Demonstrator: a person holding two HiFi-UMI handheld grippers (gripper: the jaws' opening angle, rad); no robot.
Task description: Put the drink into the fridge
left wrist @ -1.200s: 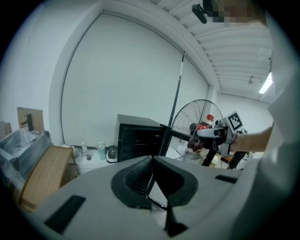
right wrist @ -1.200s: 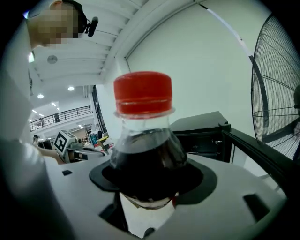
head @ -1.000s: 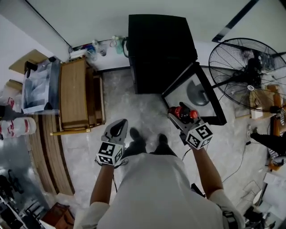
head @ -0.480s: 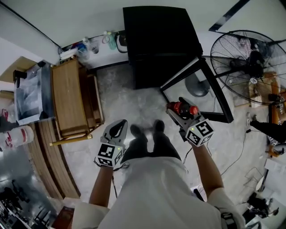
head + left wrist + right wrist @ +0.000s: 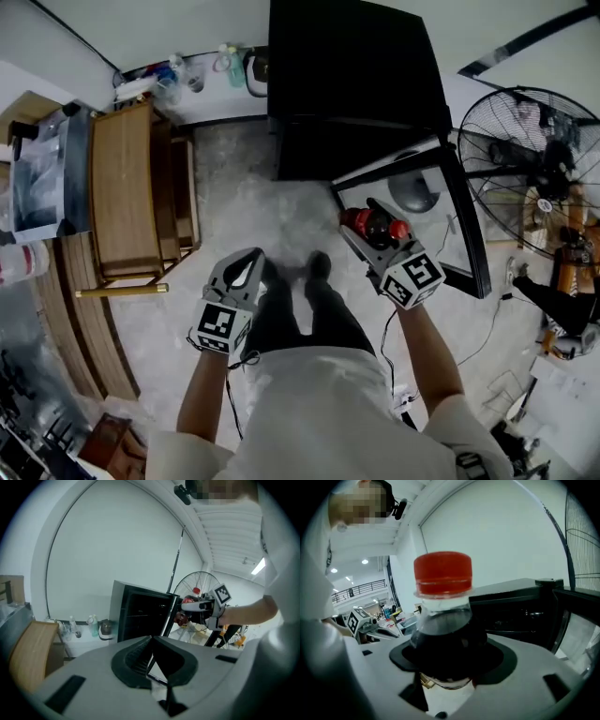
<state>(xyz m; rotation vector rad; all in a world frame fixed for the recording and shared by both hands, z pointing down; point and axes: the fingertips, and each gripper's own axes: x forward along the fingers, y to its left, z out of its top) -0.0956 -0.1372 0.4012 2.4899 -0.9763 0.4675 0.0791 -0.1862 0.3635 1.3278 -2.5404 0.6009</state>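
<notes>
**Head view.** A black fridge stands at the far centre of a pale floor. Its glass door is swung open towards the near right. The inside is a dark mass in which no shelf can be told.

The right gripper is held in front of the door, its jaws closed on a drink bottle that lies across them. The red cap points right, and the base is hard to separate from the jaws.

The left gripper hangs low over the floor near the person's shoes, its jaws drawn together and empty. A wooden bench stands at the left. A fan at the right is cut off by the frame edge, and the person's body hides the near floor.

**Left gripper view.** The left gripper shows its black pads meeting with nothing between them. Beyond them stands the fridge, its interior again unreadable. To its right is the right gripper with the drink bottle, small and partly covered. The fan is behind it.

**Right gripper view.** The right gripper clamps the dark body of the drink bottle. The cap stands clear above, while the lower part of the bottle is hidden behind the pads. The fridge lies just beyond at the right. The left gripper is small at the left.
</notes>
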